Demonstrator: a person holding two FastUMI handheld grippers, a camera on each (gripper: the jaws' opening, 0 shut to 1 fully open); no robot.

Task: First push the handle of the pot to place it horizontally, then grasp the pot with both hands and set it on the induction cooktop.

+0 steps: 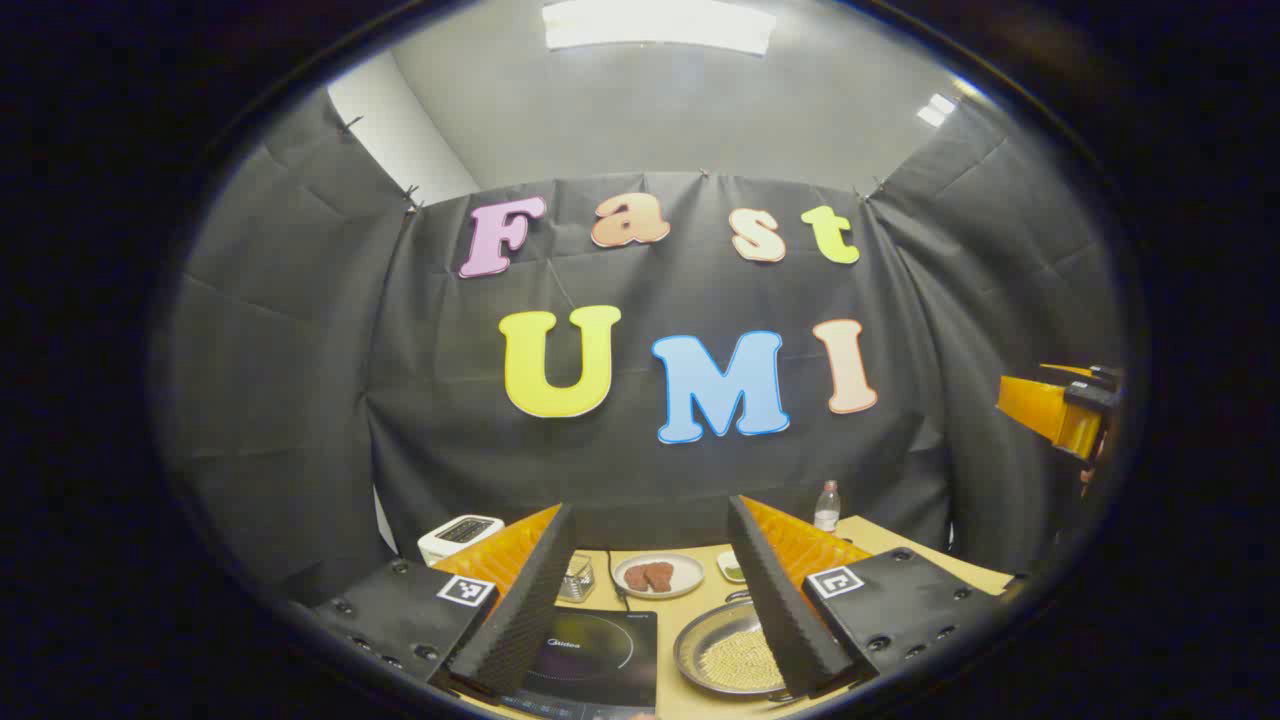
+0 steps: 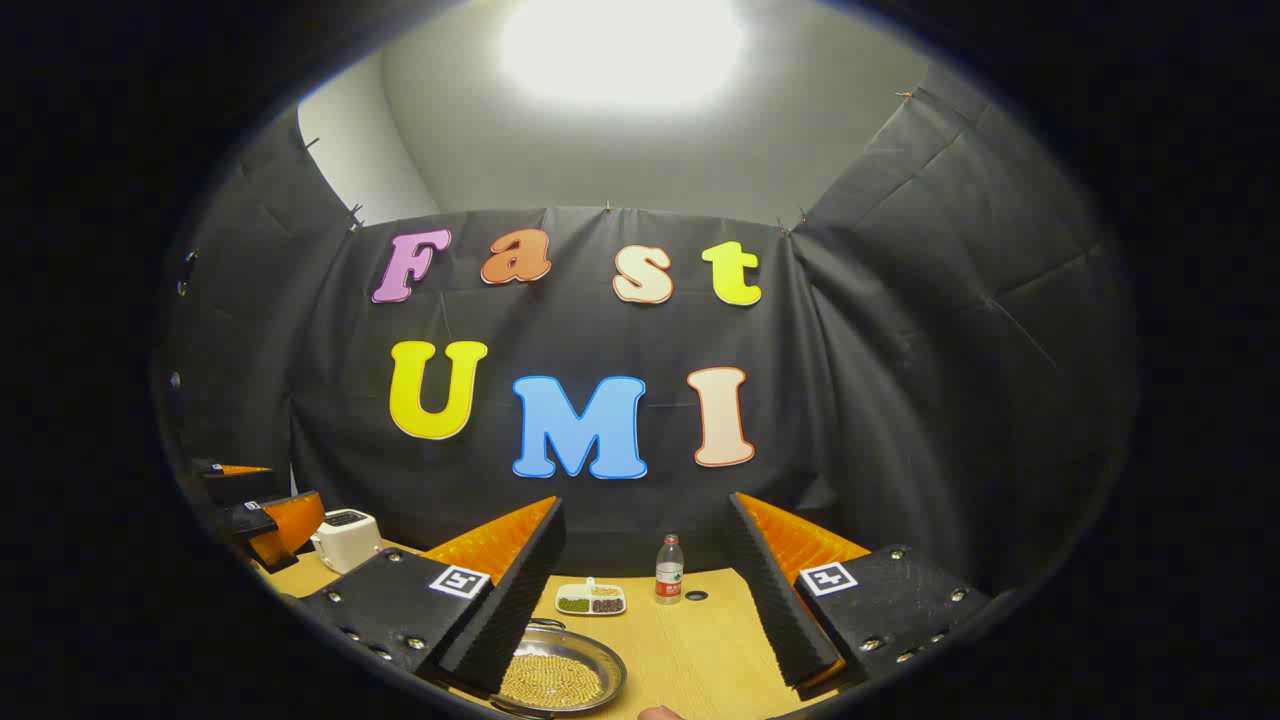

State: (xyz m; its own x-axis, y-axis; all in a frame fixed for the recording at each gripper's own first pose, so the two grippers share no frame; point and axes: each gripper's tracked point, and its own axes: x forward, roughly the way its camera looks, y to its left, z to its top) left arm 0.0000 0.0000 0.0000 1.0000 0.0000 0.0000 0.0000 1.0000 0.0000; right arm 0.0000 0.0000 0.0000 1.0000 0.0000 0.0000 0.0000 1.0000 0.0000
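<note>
While both grippers hang above the near edge of the wooden table (image 1: 900,545), nothing is caught between their fingers.

Seen from the left gripper view, the left gripper (image 1: 650,600) has its two fingers spread wide, released. Between them and beyond lies the black induction cooktop (image 1: 595,655), flat on the table under the left finger's tip. Just right of the cooktop sits the pot (image 1: 725,655), a shallow metal pan with pale grains in it; the right finger covers its right rim in the picture, but I cannot tell whether they touch. Its handle I cannot make out. Farther back stand a plate (image 1: 658,576) with brown pieces, a glass (image 1: 577,578) to its left, a small dish (image 1: 731,568) to its right, a white toaster (image 1: 458,537) at far left and a bottle (image 1: 826,506) at far right. At the right edge, part of the other gripper (image 1: 1060,410) shows, raised well above the table.

From the right gripper view, the right gripper (image 2: 645,600) is likewise spread open and holds nothing. The pot (image 2: 560,680) lies near, below the left finger, which overlaps its left rim. Far across the table sit a divided dish (image 2: 590,598) and the bottle (image 2: 669,570) side by side, with the toaster (image 2: 345,538) at far left beside part of the other gripper (image 2: 270,530).
</note>
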